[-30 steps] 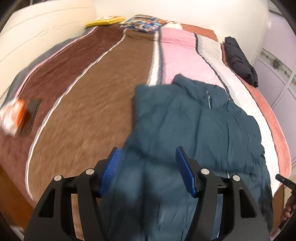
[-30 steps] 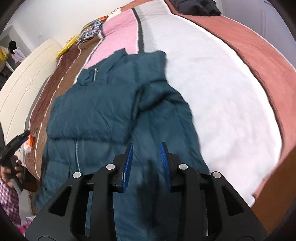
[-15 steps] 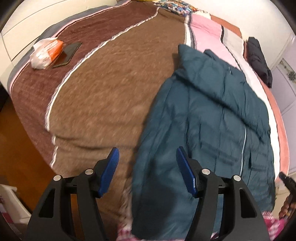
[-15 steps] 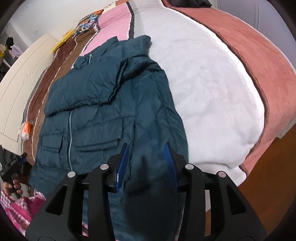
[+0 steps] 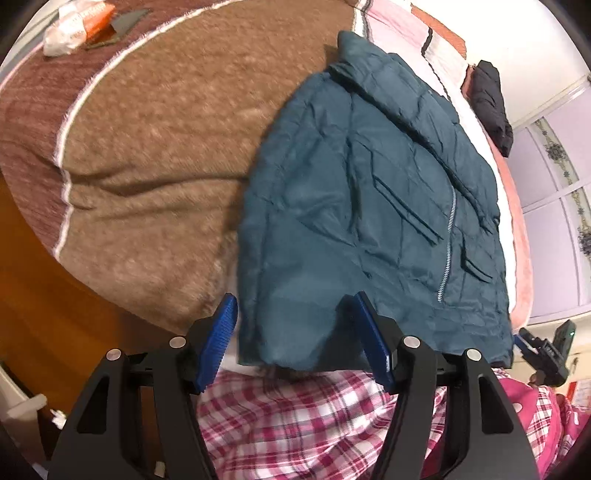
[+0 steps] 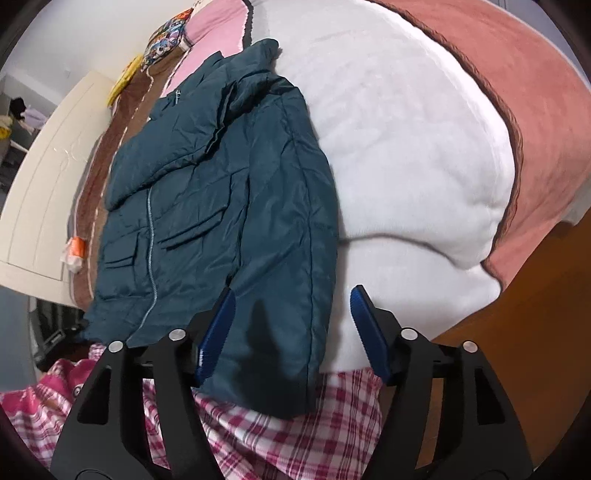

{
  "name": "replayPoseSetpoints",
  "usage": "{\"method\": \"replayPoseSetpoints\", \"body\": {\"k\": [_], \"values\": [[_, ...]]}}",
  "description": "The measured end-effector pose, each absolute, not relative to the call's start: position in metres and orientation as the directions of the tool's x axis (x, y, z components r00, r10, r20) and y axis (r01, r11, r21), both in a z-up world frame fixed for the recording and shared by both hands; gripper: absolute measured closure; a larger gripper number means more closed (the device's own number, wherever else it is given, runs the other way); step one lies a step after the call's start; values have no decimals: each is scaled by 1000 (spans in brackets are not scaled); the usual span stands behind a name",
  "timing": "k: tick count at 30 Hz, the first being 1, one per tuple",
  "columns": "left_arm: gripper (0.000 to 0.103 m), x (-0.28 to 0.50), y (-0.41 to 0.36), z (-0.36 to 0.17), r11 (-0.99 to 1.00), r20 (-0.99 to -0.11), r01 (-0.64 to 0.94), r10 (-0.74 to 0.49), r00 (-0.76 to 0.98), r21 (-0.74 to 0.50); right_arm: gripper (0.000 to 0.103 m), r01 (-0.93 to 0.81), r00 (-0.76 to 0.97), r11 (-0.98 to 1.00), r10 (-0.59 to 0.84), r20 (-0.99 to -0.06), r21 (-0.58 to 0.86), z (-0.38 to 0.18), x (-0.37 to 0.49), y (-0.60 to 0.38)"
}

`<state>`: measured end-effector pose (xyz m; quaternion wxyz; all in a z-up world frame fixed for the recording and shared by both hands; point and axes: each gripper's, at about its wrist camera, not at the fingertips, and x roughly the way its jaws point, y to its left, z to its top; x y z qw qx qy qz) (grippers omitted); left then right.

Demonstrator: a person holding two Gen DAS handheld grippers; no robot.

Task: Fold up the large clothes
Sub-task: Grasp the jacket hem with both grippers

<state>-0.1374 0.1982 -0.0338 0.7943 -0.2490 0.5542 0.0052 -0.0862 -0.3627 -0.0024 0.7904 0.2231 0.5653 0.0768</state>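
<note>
A dark teal padded jacket (image 5: 373, 206) lies front up on the striped bedspread (image 5: 155, 155), zipper closed, both sleeves folded over the body. Its hem hangs over the near bed edge. My left gripper (image 5: 295, 343) is open, its blue pads either side of the jacket's left hem corner, not closed on it. In the right wrist view the jacket (image 6: 221, 206) shows again, and my right gripper (image 6: 291, 332) is open over the right hem corner and folded sleeve. The other gripper (image 5: 546, 350) shows at the right edge.
Pink plaid trousers (image 5: 295, 413) of the person stand against the bed edge. A black garment (image 5: 491, 99) lies at the far side. An orange-white packet (image 5: 74, 22) and a dark flat item lie far left. A cream wardrobe (image 6: 40, 206) stands left of the bed.
Both grippers have pulled back toward the near bed edge and dropped lower. The right gripper's jaws have opened wider. The jacket's hem now hangs by the person's legs.
</note>
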Motion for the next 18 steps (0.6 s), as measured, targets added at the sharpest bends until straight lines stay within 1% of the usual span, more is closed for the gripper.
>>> {"method": "replayPoseSetpoints", "body": {"k": [3,5,6,7,8,10,13,15,16,17,18], "values": [[40,-137,199,-43,856,-874,-297,-300,383,-424,36,151,336,872,398,-854,466,-6,-91,-368],[46,-137,201,-46,837,-864,-308,-326,383,-452,35,160,329,862,413,-849,482,-8,-94,-370],[51,-138,203,-47,829,-859,-311,-337,386,-465,35,167,324,856,421,-848,489,-11,-96,-372],[59,-138,204,-48,822,-854,-314,-346,390,-476,35,172,320,855,422,-848,490,-12,-97,-371],[63,-138,204,-48,816,-849,-312,-355,392,-486,35,178,312,851,428,-848,494,-15,-98,-372],[75,-138,204,-46,813,-840,-302,-365,401,-498,35,187,294,833,459,-838,521,-20,-101,-372],[85,-137,203,-41,825,-837,-279,-360,412,-492,35,185,265,807,509,-819,561,-28,-104,-368],[87,-136,201,-39,828,-835,-272,-357,418,-490,35,173,252,789,543,-801,589,-31,-106,-363],[88,-135,200,-39,830,-835,-270,-355,419,-488,38,166,246,786,552,-796,596,-32,-106,-360],[88,-134,199,-38,831,-835,-269,-353,421,-487,45,154,234,790,555,-798,594,-33,-107,-357],[89,-133,199,-37,832,-834,-267,-351,425,-487,61,143,219,794,557,-801,591,-35,-107,-354]]}}
